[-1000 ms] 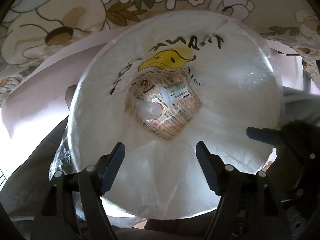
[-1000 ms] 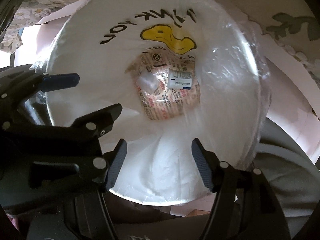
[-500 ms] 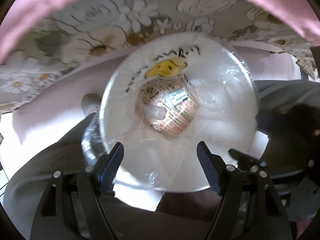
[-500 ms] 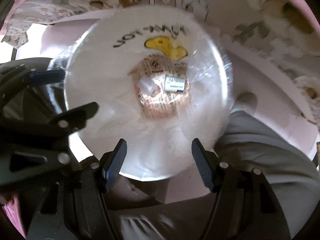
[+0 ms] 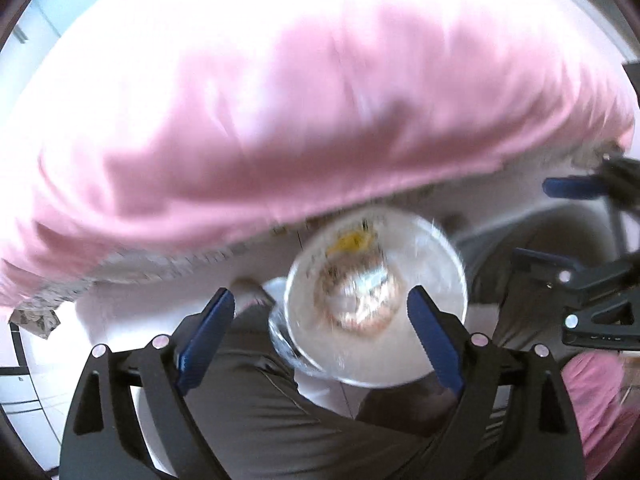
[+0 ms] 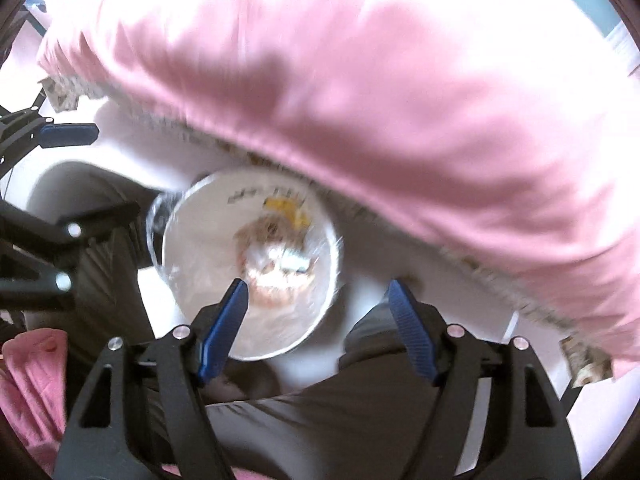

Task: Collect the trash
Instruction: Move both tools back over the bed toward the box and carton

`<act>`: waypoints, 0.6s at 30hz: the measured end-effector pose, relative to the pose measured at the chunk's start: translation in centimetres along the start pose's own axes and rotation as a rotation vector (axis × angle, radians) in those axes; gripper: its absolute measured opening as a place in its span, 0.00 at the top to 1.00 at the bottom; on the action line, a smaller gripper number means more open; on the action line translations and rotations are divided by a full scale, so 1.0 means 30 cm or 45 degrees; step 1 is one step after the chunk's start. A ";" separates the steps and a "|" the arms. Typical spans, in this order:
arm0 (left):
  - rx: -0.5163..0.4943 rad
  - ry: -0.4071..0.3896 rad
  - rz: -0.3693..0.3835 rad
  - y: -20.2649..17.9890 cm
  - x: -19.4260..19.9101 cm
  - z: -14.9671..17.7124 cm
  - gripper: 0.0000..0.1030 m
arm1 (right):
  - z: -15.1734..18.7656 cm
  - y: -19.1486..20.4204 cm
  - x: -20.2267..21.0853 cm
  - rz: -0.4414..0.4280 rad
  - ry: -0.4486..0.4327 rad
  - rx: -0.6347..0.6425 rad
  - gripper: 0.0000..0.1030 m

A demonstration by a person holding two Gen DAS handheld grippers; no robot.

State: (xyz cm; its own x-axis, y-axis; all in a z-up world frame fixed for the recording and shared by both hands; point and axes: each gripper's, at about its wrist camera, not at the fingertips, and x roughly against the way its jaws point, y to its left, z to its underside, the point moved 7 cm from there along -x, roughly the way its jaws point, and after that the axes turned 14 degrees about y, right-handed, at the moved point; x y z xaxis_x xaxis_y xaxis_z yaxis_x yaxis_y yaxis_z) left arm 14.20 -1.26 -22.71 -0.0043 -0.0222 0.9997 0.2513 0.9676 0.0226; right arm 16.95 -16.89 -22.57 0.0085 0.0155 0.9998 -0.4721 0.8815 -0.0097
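Note:
A round bin lined with a white plastic bag (image 5: 436, 280) stands on the floor below both grippers; it also shows in the right wrist view (image 6: 200, 248). The bag has a yellow smiley print, and crumpled printed wrappers (image 5: 356, 300) lie at its bottom (image 6: 276, 276). My left gripper (image 5: 320, 316) is open and empty, well above the bin. My right gripper (image 6: 316, 304) is open and empty too, beside the left one. Both views are blurred by motion.
A pink cloth (image 5: 300, 120) over a floral cover fills the upper half of both views (image 6: 380, 100). The person's grey trouser legs (image 5: 280, 412) flank the bin. The right gripper's frame (image 5: 592, 300) shows at the right of the left view.
Both grippers have pulled up and away from the bin, which now looks much smaller. The pink cloth has come into view above. Both jaws stayed open.

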 end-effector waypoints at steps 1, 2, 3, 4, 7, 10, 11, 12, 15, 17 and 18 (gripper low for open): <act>0.020 -0.038 0.004 0.008 0.055 -0.021 0.13 | -0.014 -0.019 0.051 0.021 -0.037 0.002 0.30; 0.033 -0.062 0.006 0.008 0.087 -0.035 0.12 | -0.022 -0.034 0.090 0.040 -0.067 0.006 0.28; 0.042 -0.084 0.008 0.012 0.125 -0.045 0.11 | -0.031 -0.049 0.133 0.063 -0.102 0.013 0.28; 0.044 -0.104 0.000 0.013 0.162 -0.063 0.11 | -0.040 -0.068 0.179 0.086 -0.140 0.024 0.28; 0.055 -0.166 -0.078 0.009 0.256 -0.127 0.10 | -0.077 -0.121 0.297 0.146 -0.227 0.046 0.28; 0.063 -0.204 -0.093 0.005 0.322 -0.191 0.10 | -0.117 -0.169 0.393 0.162 -0.303 0.059 0.26; 0.067 -0.215 -0.094 0.000 0.345 -0.216 0.10 | -0.131 -0.183 0.424 0.164 -0.322 0.061 0.25; 0.074 -0.225 -0.094 -0.004 0.362 -0.237 0.10 | -0.148 -0.197 0.454 0.166 -0.341 0.063 0.25; 0.107 -0.255 -0.061 -0.006 0.424 -0.322 0.10 | -0.207 -0.265 0.544 0.167 -0.397 0.065 0.24; 0.123 -0.268 -0.019 -0.005 0.454 -0.384 0.10 | -0.253 -0.296 0.579 0.159 -0.423 0.065 0.24; 0.130 -0.278 -0.009 0.003 0.469 -0.407 0.10 | -0.278 -0.306 0.597 0.154 -0.432 0.066 0.23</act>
State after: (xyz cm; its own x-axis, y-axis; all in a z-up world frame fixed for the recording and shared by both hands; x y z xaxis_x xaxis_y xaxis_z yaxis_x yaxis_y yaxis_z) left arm 25.97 -4.54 -8.64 -0.2174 0.0153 0.9760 0.1517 0.9883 0.0183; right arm 28.78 -20.76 -4.70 -0.3388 -0.0471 0.9397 -0.4961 0.8575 -0.1359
